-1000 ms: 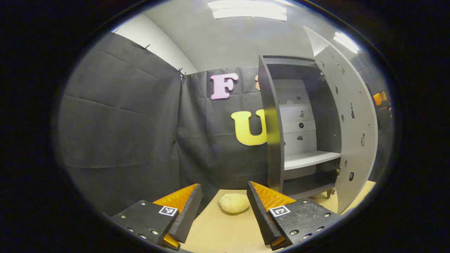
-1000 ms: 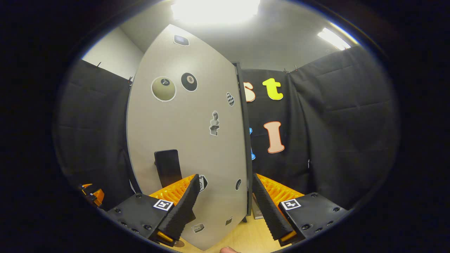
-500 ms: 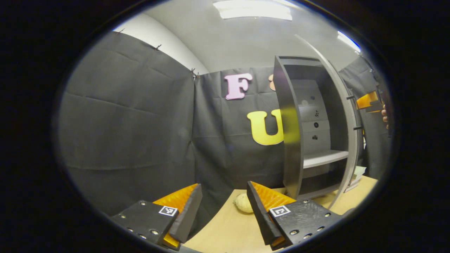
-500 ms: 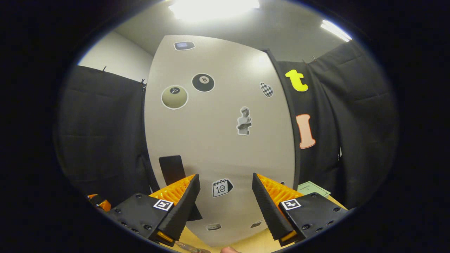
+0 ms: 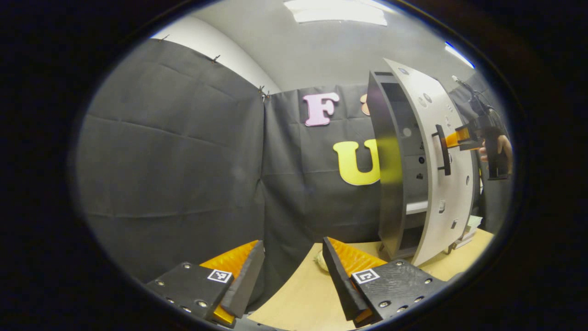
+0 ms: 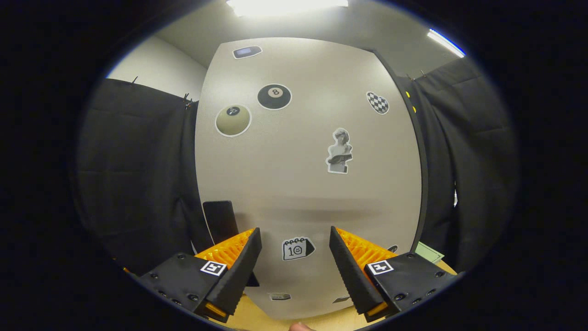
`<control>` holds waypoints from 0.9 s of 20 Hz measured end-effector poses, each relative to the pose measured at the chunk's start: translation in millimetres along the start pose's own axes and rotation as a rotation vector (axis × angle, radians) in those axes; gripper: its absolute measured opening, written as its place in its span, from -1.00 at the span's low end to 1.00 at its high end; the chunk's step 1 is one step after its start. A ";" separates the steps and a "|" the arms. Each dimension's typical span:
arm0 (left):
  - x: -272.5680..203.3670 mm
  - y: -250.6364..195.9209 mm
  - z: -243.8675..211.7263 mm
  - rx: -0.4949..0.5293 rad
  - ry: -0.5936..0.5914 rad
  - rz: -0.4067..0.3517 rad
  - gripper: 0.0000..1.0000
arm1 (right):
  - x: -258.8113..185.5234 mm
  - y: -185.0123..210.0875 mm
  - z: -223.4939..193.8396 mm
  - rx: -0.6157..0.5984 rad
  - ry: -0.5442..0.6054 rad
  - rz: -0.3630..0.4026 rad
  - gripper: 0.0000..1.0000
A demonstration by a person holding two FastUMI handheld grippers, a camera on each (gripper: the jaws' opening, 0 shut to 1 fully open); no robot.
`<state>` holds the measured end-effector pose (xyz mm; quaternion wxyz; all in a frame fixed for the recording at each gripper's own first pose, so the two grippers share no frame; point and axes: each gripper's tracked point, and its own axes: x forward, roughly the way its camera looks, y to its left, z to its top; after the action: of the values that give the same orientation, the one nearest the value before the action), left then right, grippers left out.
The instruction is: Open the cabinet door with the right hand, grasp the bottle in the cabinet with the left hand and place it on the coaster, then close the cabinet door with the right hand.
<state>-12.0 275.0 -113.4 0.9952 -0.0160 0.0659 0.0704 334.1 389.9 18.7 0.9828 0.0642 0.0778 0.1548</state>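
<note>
The grey cabinet [image 5: 390, 161] stands at the right of the left gripper view, its door [image 5: 441, 184] swung nearly shut so only a narrow slice of shelf shows. My right gripper [image 5: 461, 138], held by a hand [image 5: 503, 149], is at the door beside the black handle [image 5: 443, 149]; whether it touches is unclear. In the right gripper view the stickered door [image 6: 298, 184] faces me close up, the handle [image 6: 219, 220] just left of my open right gripper [image 6: 294, 262]. My left gripper [image 5: 294, 271] is open and holds nothing, low over the table [image 5: 298, 299], left of the cabinet.
A pale, rounded lump [image 5: 320, 261] lies on the wooden table, half hidden behind my left gripper's right finger. Papers [image 5: 468, 230] lie by the cabinet's right foot, and a green sheet [image 6: 429, 252] lies on the table to the right of the door. Black cloth walls surround the booth.
The door has swung from wide open to nearly shut, with the right gripper following its outer face. The left gripper has turned left, so the cabinet sits farther right in its view.
</note>
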 end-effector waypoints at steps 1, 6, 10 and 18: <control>-0.2 0.0 -1.2 -0.005 0.001 -0.003 0.53 | 3.6 0.2 -0.9 0.002 0.005 0.002 0.83; -2.1 -6.9 -0.4 -0.028 -0.010 -0.016 0.53 | 22.3 2.7 -1.9 -0.001 0.020 -0.013 0.91; -6.4 -25.7 -1.1 -0.027 0.004 -0.029 0.53 | 31.5 3.4 -4.0 0.010 0.030 -0.013 0.82; -23.4 -109.6 38.8 0.021 -0.033 -0.069 0.53 | -10.9 -37.6 -2.5 0.000 0.028 0.038 0.92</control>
<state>-14.3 164.9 -69.4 0.9981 -0.0068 0.0497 0.0358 334.5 351.2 12.0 0.9785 0.0636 0.0902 0.1743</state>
